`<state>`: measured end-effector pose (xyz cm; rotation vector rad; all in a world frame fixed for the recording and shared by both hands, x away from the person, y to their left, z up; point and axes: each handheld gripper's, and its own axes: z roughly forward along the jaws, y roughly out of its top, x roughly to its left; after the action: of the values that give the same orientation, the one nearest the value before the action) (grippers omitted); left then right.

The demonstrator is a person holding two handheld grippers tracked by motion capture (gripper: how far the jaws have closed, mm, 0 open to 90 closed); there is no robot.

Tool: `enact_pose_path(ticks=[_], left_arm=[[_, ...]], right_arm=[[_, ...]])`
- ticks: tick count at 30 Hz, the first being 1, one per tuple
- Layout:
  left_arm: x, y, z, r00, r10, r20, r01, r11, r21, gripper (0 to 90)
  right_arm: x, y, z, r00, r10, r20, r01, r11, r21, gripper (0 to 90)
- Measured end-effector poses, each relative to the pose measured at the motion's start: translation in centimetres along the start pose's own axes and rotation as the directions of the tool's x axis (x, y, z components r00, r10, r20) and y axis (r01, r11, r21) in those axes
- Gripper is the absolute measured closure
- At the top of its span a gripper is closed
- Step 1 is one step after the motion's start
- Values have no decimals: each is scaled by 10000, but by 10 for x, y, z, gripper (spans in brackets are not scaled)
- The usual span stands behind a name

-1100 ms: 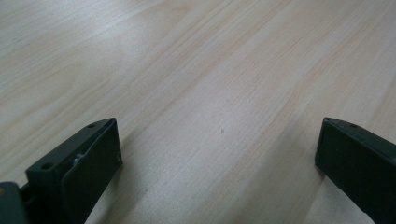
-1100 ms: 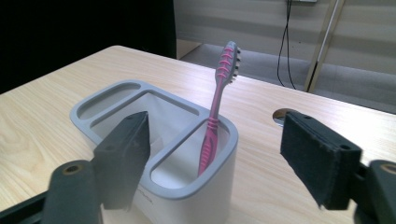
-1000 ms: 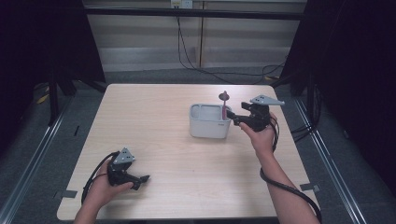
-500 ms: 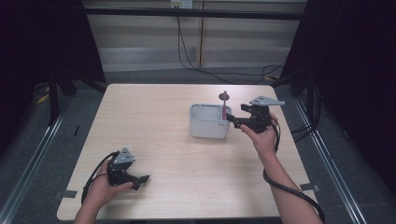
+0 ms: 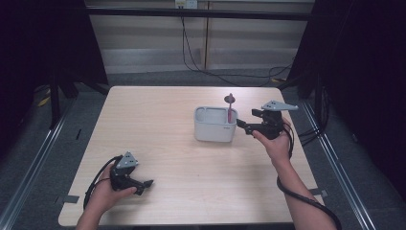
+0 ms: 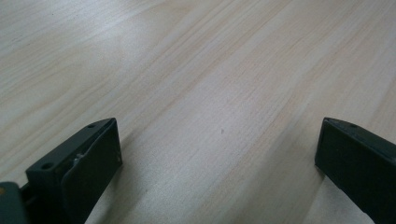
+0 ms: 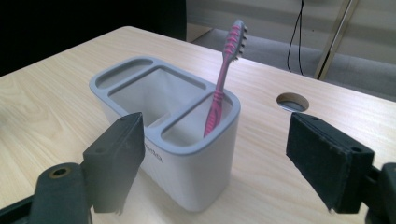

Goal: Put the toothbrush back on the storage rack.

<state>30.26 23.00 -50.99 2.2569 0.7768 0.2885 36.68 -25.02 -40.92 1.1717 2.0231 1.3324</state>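
Pink toothbrush [image 7: 223,79] upright in the end compartment of a grey holder [image 7: 187,172] on the counter [image 5: 158,120], right claw [image 7: 219,163] wide apart, empty, just beside it, left claw [image 6: 217,163] wide apart, empty, low over bare wood

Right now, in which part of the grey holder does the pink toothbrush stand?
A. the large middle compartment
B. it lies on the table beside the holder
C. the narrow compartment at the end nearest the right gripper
C: the pink toothbrush leans upright in the grey holder's narrow end compartment, nearest the open right gripper.
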Motion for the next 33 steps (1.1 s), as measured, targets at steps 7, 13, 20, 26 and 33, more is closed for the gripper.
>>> enact_pose_path(ticks=[7, 13, 20, 26, 33], left_arm=[[0, 0, 0, 10000, -17, -21, 17, 10000, 40, 0], [0, 0, 0, 10000, -21, -9, 21, 10000, 24, 0], [0, 0, 0, 10000, -16, -23, 16, 10000, 41, 0], [0, 0, 0, 10000, -16, -14, 16, 10000, 29, 0], [0, 0, 0, 10000, 7, -22, -7, 10000, 23, 0]], right_arm=[[-5, -6, -7, 10000, 72, -52, -71, 9999, 141, 193], [-6, -12, -11, 9999, 66, -152, -62, 9997, 240, 193], [-9, -23, -13, 9997, 122, -234, -111, 9988, 472, 192], [-13, -33, -15, 9995, 246, -219, -233, 9982, 552, 188], [-17, -43, -17, 9986, 354, -383, -328, 9971, 684, 188]])
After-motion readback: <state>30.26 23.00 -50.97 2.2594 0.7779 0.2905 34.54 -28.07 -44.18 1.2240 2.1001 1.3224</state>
